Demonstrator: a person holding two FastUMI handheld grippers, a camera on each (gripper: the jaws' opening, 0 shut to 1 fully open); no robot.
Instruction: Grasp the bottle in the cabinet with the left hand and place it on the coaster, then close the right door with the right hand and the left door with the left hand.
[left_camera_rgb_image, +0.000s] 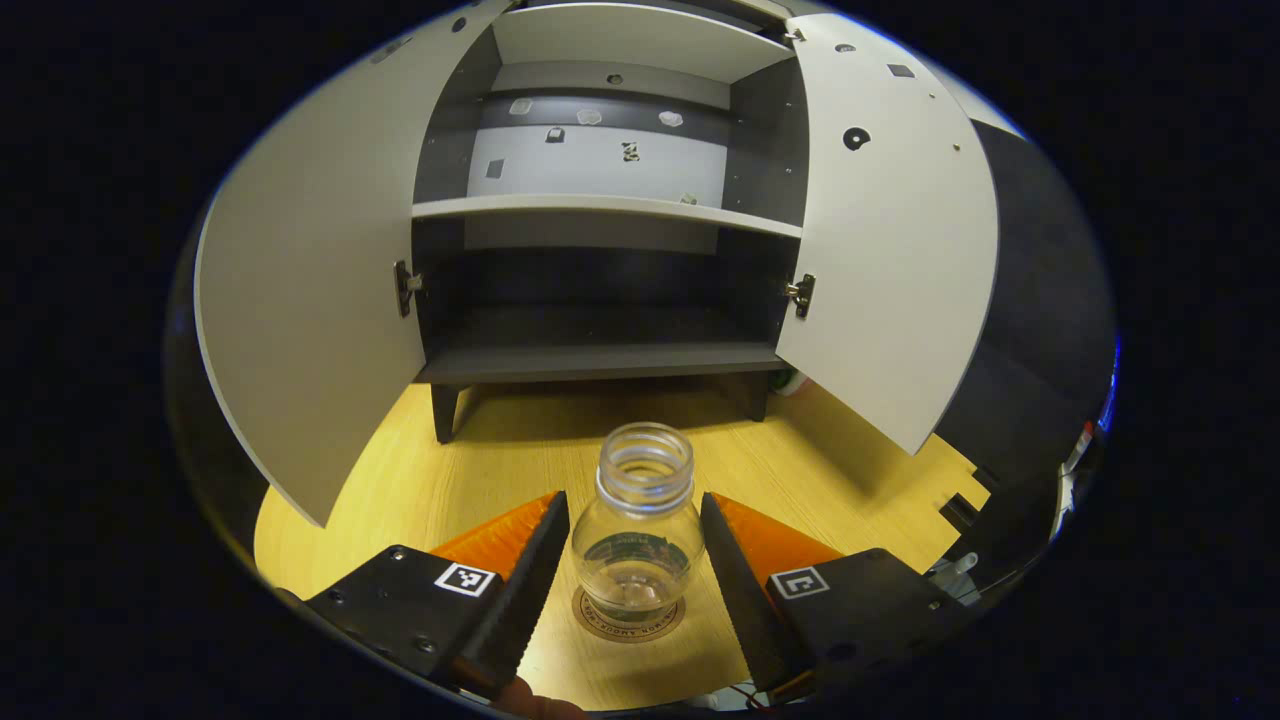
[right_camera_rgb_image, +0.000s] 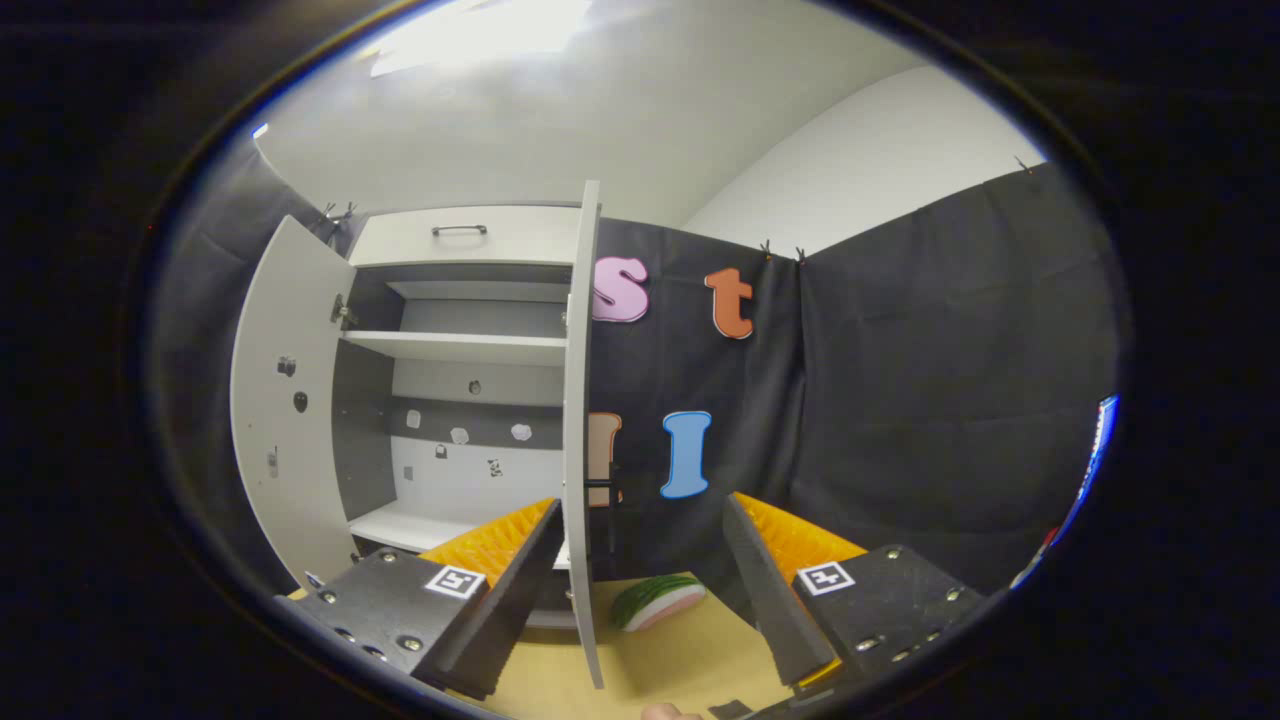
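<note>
glass bottle (left_camera_rgb_image: 640, 520): I see it lower centre, standing on coaster (left_camera_rgb_image: 628, 618)
left gripper (left_camera_rgb_image: 636, 560): fingers apart, flanking it
right gripper (right_camera_rgb_image: 640, 590): fingers apart; right door (right_camera_rgb_image: 580, 430) open

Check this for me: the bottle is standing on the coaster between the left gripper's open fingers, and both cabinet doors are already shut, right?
Not quite. The bottle does stand on the coaster between the left gripper's open fingers, but the doors are not shut. The left gripper view shows the left door and the right door both swung wide open.
</note>
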